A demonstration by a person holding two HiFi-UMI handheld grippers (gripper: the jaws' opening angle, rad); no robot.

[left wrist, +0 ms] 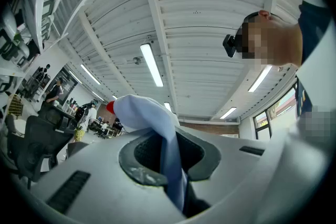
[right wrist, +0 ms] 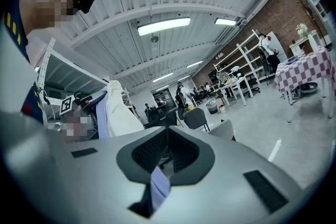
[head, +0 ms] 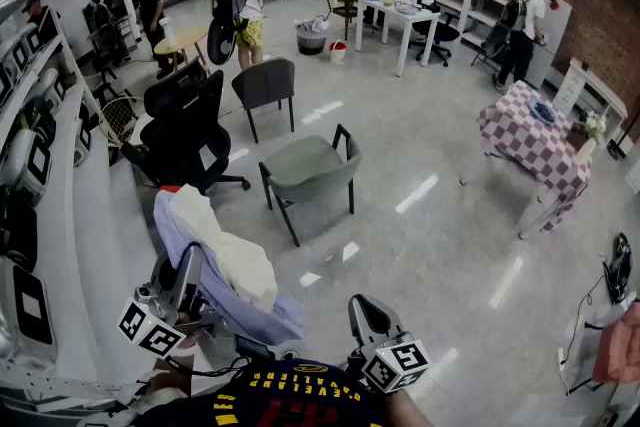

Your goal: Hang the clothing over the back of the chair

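A light blue garment point(head: 226, 300) with a cream lining and a red patch at its top hangs bunched between my two grippers, low in the head view. My left gripper point(head: 190, 260) is shut on a fold of it. In the left gripper view the blue cloth point(left wrist: 157, 123) rises out of the closed jaws of the left gripper point(left wrist: 168, 157). My right gripper point(head: 362, 307) is shut on a corner of the same cloth point(right wrist: 159, 186); the jaws of the right gripper point(right wrist: 166, 152) meet above it. The grey armchair point(head: 310, 170) stands a few steps ahead, its back toward me.
A black office chair point(head: 180, 125) and a dark grey chair point(head: 266, 83) stand left of and behind the armchair. White shelving point(head: 40, 245) runs along the left. A checkered table point(head: 535, 145) is at the right. Several people and white tables point(head: 400, 15) fill the far end.
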